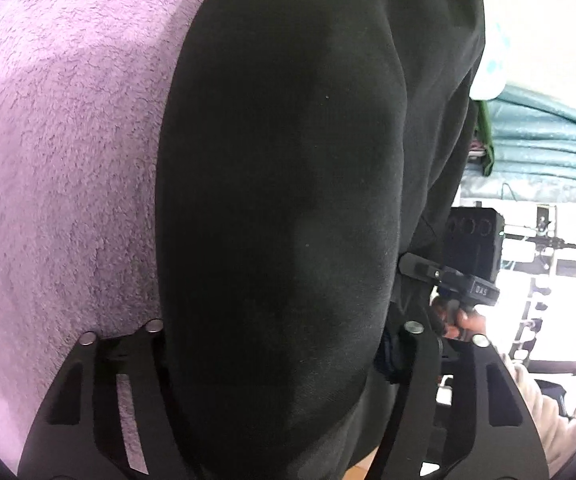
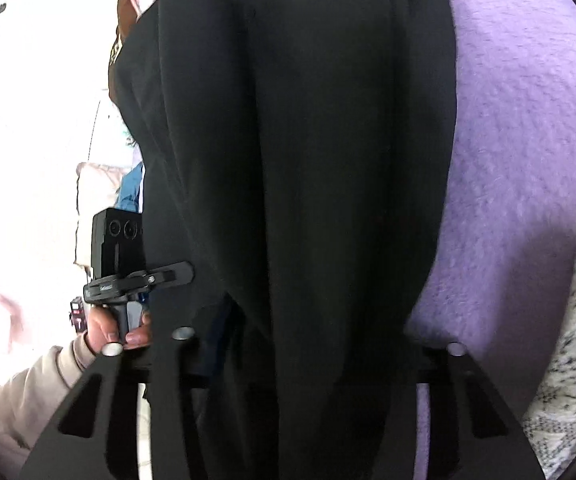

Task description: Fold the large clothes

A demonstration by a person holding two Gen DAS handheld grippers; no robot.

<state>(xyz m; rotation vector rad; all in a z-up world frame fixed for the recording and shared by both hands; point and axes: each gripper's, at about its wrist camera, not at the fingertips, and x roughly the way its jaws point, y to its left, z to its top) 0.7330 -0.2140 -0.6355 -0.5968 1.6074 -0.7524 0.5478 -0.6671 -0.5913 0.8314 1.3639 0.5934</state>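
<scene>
A large black garment fills the middle of the left wrist view and lies on a purple fleece blanket. My left gripper has a thick fold of it filling the gap, with both fingers against the cloth. In the right wrist view the same black garment bulges up between the fingers of my right gripper, which press its sides. Each view shows the other gripper beside the garment's edge, held by a hand. The pads themselves are hidden by cloth.
The purple fleece blanket spreads to the right in the right wrist view, with a black-and-white patterned cloth at its edge. Teal folded bedding lies at the far right in the left wrist view. A beige sleeve reaches in at lower left.
</scene>
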